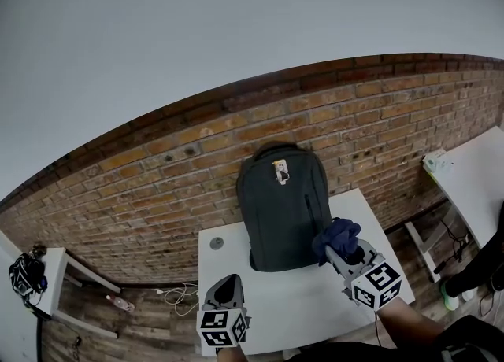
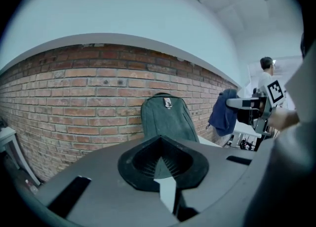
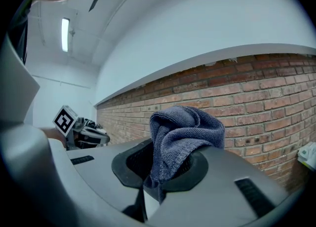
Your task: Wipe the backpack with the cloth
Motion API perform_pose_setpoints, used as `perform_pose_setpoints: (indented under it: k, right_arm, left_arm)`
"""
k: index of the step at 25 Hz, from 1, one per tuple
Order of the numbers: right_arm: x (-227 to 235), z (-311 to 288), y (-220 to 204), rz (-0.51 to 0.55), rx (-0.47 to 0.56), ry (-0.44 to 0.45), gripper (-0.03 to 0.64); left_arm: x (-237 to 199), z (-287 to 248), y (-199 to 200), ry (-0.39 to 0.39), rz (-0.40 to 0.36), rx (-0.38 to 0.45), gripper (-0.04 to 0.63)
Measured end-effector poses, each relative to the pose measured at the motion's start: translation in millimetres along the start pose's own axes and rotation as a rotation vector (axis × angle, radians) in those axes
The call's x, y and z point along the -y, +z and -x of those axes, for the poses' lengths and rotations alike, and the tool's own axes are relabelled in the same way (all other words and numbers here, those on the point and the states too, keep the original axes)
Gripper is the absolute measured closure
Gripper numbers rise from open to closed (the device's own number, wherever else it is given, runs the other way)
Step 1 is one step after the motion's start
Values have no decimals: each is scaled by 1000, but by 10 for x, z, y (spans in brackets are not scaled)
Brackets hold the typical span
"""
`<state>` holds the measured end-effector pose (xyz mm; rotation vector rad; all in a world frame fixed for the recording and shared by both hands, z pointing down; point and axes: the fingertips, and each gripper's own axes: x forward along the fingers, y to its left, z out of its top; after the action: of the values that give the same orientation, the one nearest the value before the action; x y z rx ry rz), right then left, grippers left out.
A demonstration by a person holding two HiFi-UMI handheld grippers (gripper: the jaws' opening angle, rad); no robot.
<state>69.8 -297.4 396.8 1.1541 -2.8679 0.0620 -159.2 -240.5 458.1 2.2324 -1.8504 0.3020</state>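
Observation:
A dark grey backpack stands upright on the white table, leaning against the brick wall. My right gripper is shut on a bunched blue cloth. It hovers just off the backpack's lower right side, and I cannot tell whether the cloth touches the bag. My left gripper is held low over the table's front left, well short of the backpack. Its jaws are shut with nothing between them.
A small round grey disc lies on the table left of the backpack. A white side table with dark gear stands at the far left. Another white table is at the right. Cables lie on the wooden floor.

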Motion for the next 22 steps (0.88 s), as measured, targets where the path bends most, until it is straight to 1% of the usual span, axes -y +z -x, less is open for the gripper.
perform_pose_setpoints:
  k: [4, 5, 8, 10, 13, 15, 22]
  right_arm:
    - [-46, -174, 13, 22, -4, -14, 580]
    - [-60, -221, 7, 33, -8, -15, 580]
    - [-132, -384, 47, 65, -13, -1, 580]
    - [-227, -526, 147, 91, -3, 27, 580]
    - [-405, -742, 289, 107, 18, 85, 580]
    - [-506, -876, 347, 106, 24, 115, 580]
    - [-545, -1314, 502, 114, 20, 137, 580]
  left_arm:
    - [-153, -52, -6, -25, 41, 7, 606]
    - [-187, -62, -14, -25, 34, 4, 606]
    - [-256, -104, -85, -15, -29, -26, 604]
    - [-300, -127, -118, -10, -43, -29, 604]
    - [-347, -155, -135, -18, -4, 0, 605]
    - [-370, -176, -163, -22, 8, 0, 604]
    - [-477, -183, -155, -9, 19, 5, 604]
